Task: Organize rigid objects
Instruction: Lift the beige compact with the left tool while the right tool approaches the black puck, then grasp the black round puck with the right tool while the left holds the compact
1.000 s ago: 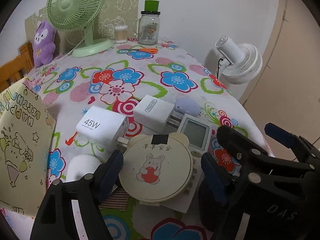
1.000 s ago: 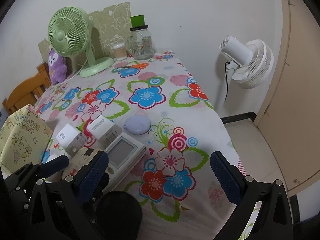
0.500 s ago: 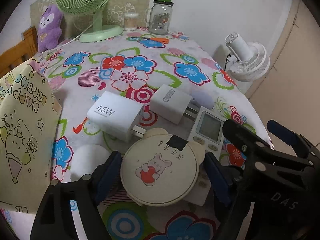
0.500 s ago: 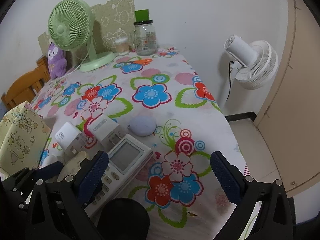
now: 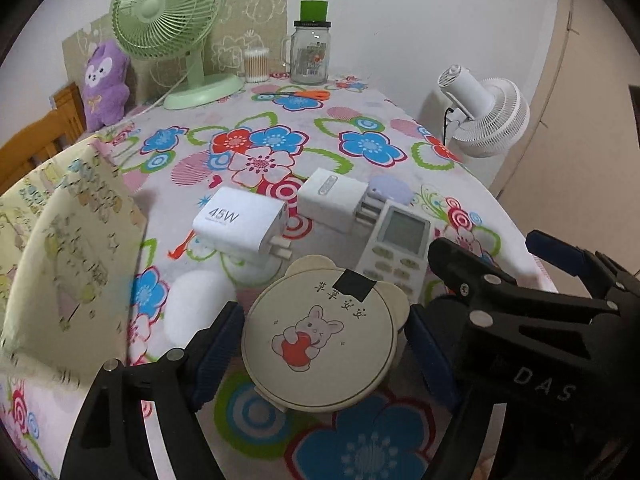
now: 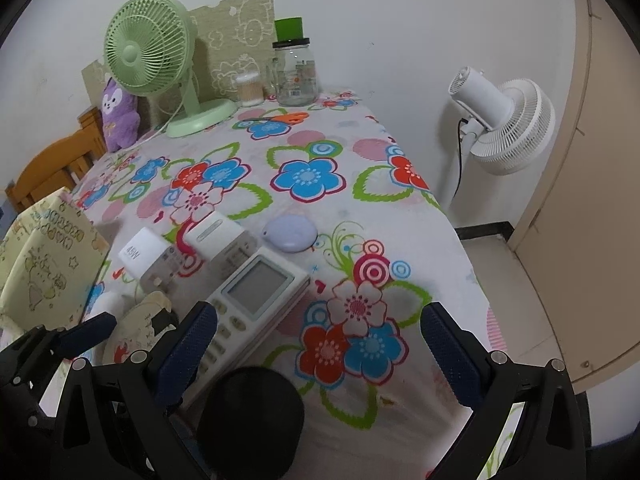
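My left gripper [image 5: 324,344] is shut on a round cream box with a rabbit picture [image 5: 320,336] and holds it a little above the flowered tablecloth. Beyond it lie a white 45W charger [image 5: 240,220], a second white charger [image 5: 332,198], a white remote with a screen [image 5: 396,240] and a lilac oval pebble-like thing [image 5: 390,190]. My right gripper [image 6: 316,344] is open and empty over the table's front right part, just right of the remote [image 6: 252,296]. The round box [image 6: 136,328] shows at its left.
A yellow gift bag [image 5: 60,248] stands at the left. At the back stand a green desk fan [image 5: 172,16], a purple plush [image 5: 104,84], a cotton swab jar [image 5: 256,65] and a glass jar [image 5: 310,54]. Orange scissors [image 5: 304,95] lie there. A white floor fan [image 6: 496,124] stands off the table's right edge.
My left gripper closed on the round box and lifted it back toward me, off the remote. My right gripper moved slightly forward and stayed open.
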`<action>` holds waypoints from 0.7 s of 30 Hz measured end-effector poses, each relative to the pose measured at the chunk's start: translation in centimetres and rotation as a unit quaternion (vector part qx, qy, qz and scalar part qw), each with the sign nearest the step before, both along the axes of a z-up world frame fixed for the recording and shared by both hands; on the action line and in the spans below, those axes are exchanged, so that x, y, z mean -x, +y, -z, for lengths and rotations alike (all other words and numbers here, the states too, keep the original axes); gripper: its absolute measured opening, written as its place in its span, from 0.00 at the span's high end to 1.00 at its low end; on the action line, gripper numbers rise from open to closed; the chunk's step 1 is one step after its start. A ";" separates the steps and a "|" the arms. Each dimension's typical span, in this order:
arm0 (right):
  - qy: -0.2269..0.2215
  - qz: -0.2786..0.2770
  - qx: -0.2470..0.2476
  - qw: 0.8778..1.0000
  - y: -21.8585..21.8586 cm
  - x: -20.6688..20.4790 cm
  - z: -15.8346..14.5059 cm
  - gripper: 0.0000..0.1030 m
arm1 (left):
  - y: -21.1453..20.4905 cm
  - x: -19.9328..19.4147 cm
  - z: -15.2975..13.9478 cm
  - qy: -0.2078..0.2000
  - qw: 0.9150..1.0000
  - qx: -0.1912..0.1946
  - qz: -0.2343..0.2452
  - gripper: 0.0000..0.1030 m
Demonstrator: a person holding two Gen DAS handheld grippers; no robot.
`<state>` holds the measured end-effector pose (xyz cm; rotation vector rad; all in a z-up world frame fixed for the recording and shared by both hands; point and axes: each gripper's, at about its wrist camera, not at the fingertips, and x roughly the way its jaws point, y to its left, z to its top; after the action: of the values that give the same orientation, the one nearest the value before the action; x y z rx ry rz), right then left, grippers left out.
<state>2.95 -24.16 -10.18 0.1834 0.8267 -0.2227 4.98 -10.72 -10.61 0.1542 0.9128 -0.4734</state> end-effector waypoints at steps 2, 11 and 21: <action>-0.001 -0.003 0.000 1.000 0.3 0.6 0.0 0.00 | 0.4 0.8 0.0 -0.008 1.000 -0.006 0.002 0.19; 0.005 -0.016 0.008 1.000 2.2 2.9 0.6 0.01 | 1.8 4.1 0.8 -0.044 0.998 -0.038 0.002 0.19; 0.034 -0.029 0.011 0.999 3.7 3.6 2.5 0.13 | 2.3 5.3 1.7 -0.058 0.997 -0.043 -0.002 0.19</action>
<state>-0.70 -20.43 -12.66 0.1302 0.8957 -0.1837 -0.28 -8.41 -12.27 0.2557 0.8200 -0.4164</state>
